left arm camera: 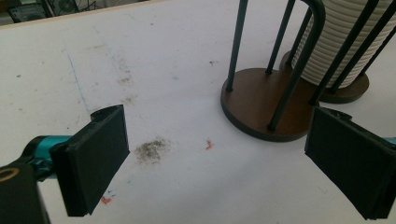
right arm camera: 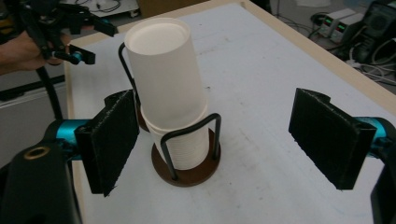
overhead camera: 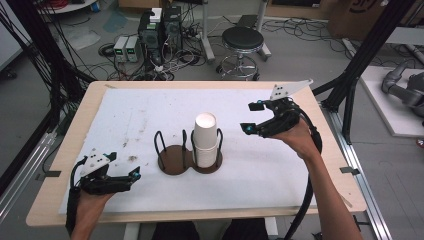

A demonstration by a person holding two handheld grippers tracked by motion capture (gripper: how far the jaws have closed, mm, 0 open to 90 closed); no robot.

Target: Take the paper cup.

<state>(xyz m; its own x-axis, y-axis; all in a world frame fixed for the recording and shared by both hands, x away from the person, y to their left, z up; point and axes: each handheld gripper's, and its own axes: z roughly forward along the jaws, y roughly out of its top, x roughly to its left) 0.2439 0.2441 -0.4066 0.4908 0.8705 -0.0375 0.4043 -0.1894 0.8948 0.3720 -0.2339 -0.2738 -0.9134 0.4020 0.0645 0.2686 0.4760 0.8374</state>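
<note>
A double cup holder (overhead camera: 175, 160) with two round brown bases and black wire hoops stands mid-table on the white mat (overhead camera: 300, 165). Its right bay holds a stack of white paper cups (overhead camera: 205, 137), upside down, with the top cup sitting high; the left bay (left arm camera: 261, 105) is bare. My left gripper (overhead camera: 125, 166) rests low at the front left, open, its jaws pointing at the holder with nothing between them (left arm camera: 222, 163). My right gripper (overhead camera: 248, 117) hovers open to the right of the cups (right arm camera: 166, 79), jaws spread wide on either side of the stack and apart from it.
Dark smudges (left arm camera: 150, 150) mark the mat near the left gripper. Beyond the table's far edge stand a black stool (overhead camera: 242, 40) and electronics with cables (overhead camera: 160, 30) on the floor. Black frame posts (overhead camera: 367, 50) rise at the right.
</note>
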